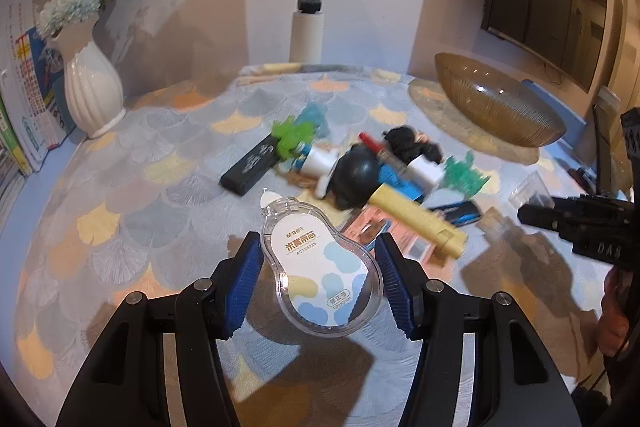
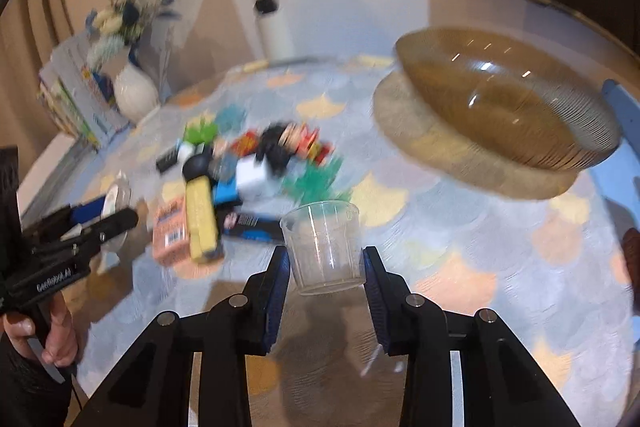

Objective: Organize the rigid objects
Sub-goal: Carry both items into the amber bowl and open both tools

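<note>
The left gripper [image 1: 320, 267] points down and forward over the scallop-patterned tablecloth [image 1: 152, 195], its blue-padded jaws partly apart and closed on a clear plastic, pear-shaped correction-tape case [image 1: 320, 267] with a white and blue label, held clear of the cloth. A hand [image 2: 44, 331] grips its handle at the left edge of the right wrist view.

The right gripper [image 2: 325, 267] also tilts downward, its jaws narrow and pressed against the sides of a small transparent plastic cup [image 2: 325, 247], which stands upright between the pads.

The landmark is the heap of small objects [image 1: 360, 167] mid-table. The tape case is on the near side of the heap; the cup is near and to its right. In the heap lie a yellow cylindrical tube [image 1: 416, 223], a black rubber ball-shaped bulb [image 1: 356, 171], a black rectangular bar [image 1: 250, 167] and green spiky plastic pieces [image 1: 292, 135]. Beyond and right of the heap, an amber ribbed glass bowl [image 1: 500, 103] rests on a round woven mat [image 1: 440, 111]. Far left of the heap stands a white ribbed vase [image 1: 92, 87] of blue and white flowers, beside upright books [image 1: 28, 75].
</note>
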A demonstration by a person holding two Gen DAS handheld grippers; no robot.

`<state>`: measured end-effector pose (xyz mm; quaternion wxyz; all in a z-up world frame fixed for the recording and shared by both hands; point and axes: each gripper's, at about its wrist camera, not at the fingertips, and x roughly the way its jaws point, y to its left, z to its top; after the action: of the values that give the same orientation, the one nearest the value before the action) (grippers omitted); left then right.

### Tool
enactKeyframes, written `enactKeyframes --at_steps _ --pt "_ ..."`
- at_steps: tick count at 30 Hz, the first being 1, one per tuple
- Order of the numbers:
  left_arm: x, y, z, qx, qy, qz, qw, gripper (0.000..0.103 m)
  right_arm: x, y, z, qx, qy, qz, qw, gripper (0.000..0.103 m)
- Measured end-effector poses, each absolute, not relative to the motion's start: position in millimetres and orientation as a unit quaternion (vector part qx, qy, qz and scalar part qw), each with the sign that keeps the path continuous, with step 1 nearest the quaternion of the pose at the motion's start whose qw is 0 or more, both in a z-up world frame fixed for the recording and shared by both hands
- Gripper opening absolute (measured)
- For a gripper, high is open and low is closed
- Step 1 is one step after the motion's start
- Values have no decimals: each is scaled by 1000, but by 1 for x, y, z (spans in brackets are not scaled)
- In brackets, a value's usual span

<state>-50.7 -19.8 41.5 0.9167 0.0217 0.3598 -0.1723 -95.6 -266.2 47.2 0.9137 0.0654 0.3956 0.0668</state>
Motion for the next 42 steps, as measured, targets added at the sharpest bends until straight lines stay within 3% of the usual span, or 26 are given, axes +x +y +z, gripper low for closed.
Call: enactKeyframes --at_steps 6,10,16,23,24,25,27,29,38,42 --pt "-32 -72 105 35 317 -228 920 55 -93 -335 112 113 325 -15 939 36" --pt "-6 -136 134 36 312 -282 907 55 -75 -388 129 172 325 -78 927 36" --pt "43 -233 120 38 352 -330 875 55 -44 -420 108 189 374 -89 904 36" --pt "53 -287 100 67 360 -343 865 56 -34 -437 85 189 412 -89 887 39" --pt "51 -290 99 72 355 -343 867 67 -35 -439 84 193 418 -84 884 44" --pt "48 -289 101 75 349 -340 870 83 -34 -443 82 198 416 -75 885 45" --pt "40 -279 109 70 328 -336 880 96 -45 -446 87 203 398 -72 892 55" --pt "34 -267 117 56 313 -342 884 95 -58 -447 92 200 382 -92 898 62" --pt "-3 -148 142 2 302 -279 912 96 -85 -389 104 166 378 -48 910 65" --pt "-29 -71 131 -19 313 -200 928 96 -81 -346 96 164 375 -9 912 80"
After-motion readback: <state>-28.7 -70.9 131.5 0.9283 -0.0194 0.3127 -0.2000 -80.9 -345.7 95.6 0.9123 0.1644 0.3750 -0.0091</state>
